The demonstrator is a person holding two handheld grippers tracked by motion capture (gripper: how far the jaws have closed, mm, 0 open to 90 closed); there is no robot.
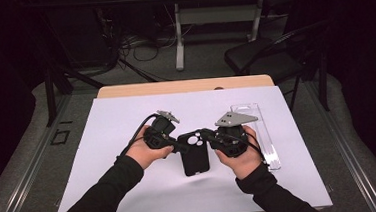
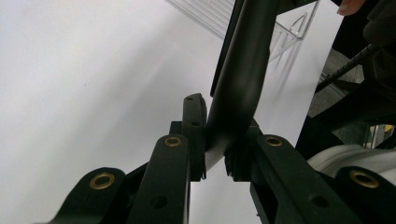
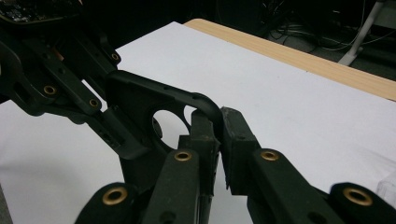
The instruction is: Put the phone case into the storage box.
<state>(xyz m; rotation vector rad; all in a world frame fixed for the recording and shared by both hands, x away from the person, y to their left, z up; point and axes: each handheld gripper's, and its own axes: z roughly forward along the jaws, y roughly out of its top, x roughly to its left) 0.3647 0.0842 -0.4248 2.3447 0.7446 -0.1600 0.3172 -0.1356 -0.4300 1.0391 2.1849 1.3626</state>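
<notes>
On the white sheet (image 1: 128, 140) covering the table, the left gripper (image 1: 179, 145) pinches the left edge of a black phone case (image 1: 194, 153), jaws clamped tight on its rim. The case sits between both hands near the sheet's middle, camera cutout away from the person. The right gripper (image 1: 209, 137) grips its upper right edge, jaws likewise closed. A clear plastic tray (image 1: 265, 130) lies just right of the right hand.

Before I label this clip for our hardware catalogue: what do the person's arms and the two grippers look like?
Both forearms wear black long sleeves. The left gripper and right gripper are black handheld units. Each has two black jaws on linkage bars with brass-coloured pivot rivets. A grey three-cornered plate tops the right gripper, a smaller one the left. A black cable trails from the left gripper.
</notes>
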